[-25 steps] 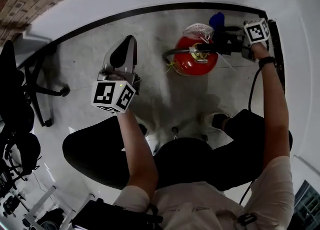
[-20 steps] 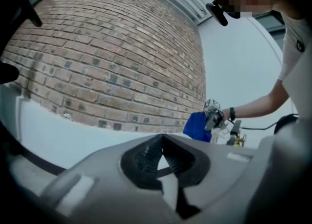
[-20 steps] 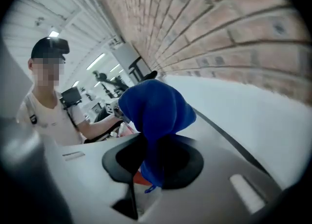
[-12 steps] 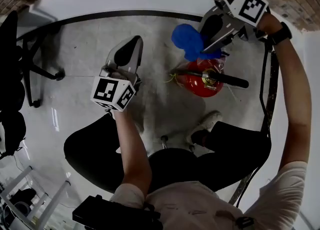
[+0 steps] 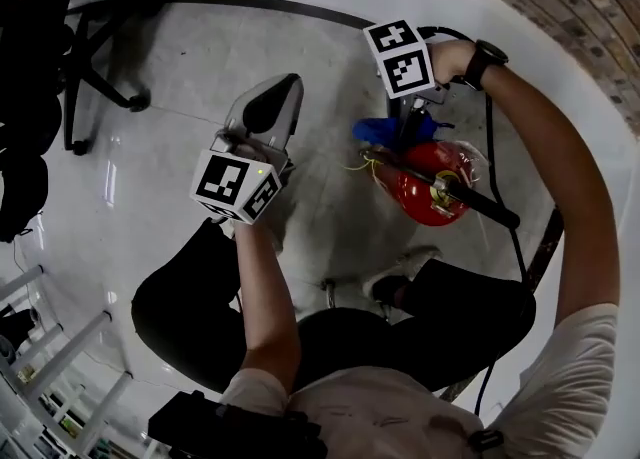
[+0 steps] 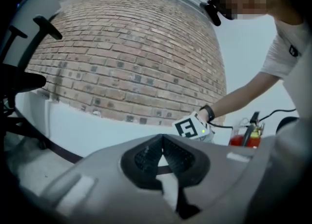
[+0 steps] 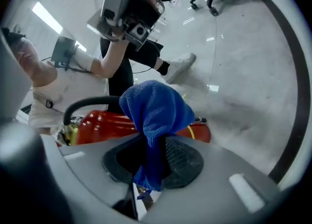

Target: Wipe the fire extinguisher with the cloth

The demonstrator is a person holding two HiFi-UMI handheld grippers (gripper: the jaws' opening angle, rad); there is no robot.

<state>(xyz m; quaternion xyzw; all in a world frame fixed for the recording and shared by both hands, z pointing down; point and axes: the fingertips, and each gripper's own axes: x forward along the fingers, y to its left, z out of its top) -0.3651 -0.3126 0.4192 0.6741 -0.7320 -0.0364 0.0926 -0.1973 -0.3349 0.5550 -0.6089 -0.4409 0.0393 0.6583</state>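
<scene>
A red fire extinguisher [image 5: 436, 185] stands on the grey floor, its black hose [image 5: 470, 194] lying across the top. My right gripper [image 5: 403, 133] is shut on a blue cloth [image 5: 382, 130] that hangs at the extinguisher's left upper side. In the right gripper view the blue cloth [image 7: 157, 113] bunches out from between the jaws, just in front of the red extinguisher [image 7: 105, 124] body. My left gripper [image 5: 268, 112] hovers to the left, shut and holding nothing. The left gripper view shows the extinguisher [image 6: 243, 137] far off at the right.
A black office chair [image 5: 55, 57] stands at the left. A brick wall [image 6: 131, 57] with a white base and a black floor strip [image 5: 250, 2] curves behind. The person's legs and a shoe [image 5: 398, 287] are just below the extinguisher. White shelving [image 5: 40, 347] is at lower left.
The right gripper with the blue cloth rose from the extinguisher's far side, then came down at its left upper side. The head view swung round. The left gripper barely moved.
</scene>
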